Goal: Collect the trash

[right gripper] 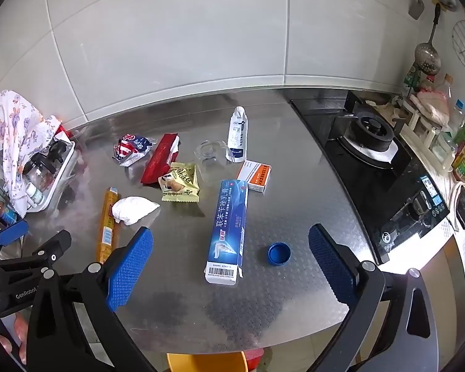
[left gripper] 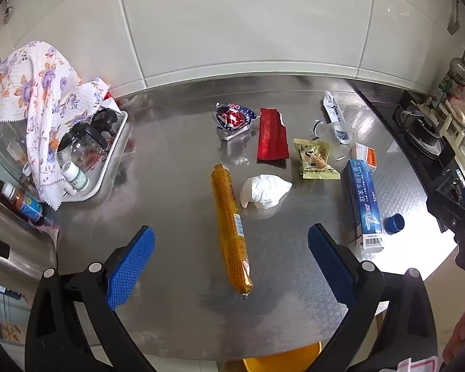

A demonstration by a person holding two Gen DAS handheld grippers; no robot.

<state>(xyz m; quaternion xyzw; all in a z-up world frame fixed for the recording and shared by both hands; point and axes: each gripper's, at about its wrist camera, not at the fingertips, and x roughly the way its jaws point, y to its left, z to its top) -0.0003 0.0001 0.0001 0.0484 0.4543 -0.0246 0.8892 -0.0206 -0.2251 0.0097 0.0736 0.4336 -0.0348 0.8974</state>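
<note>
Big glossy white wall tiles [right gripper: 170,46] behind an embossed stainless-steel countertop [right gripper: 279,294] w/ daylight glare. Black glass gas hob [right gripper: 372,167] at right; slotted metal ladle [right gripper: 428,52] hangs above.

A floral cloth [left gripper: 37,99] hides most of the tray [left gripper: 108,161]; the yellow bin [right gripper: 206,362] is cut off.

Bare surface [right gripper: 263,310] lies near; farther in, the sausage [left gripper: 231,226], tissue [left gripper: 265,195] and toothpaste box [right gripper: 228,229] crowd it, the stove [right gripper: 384,167] walling the right.
</note>
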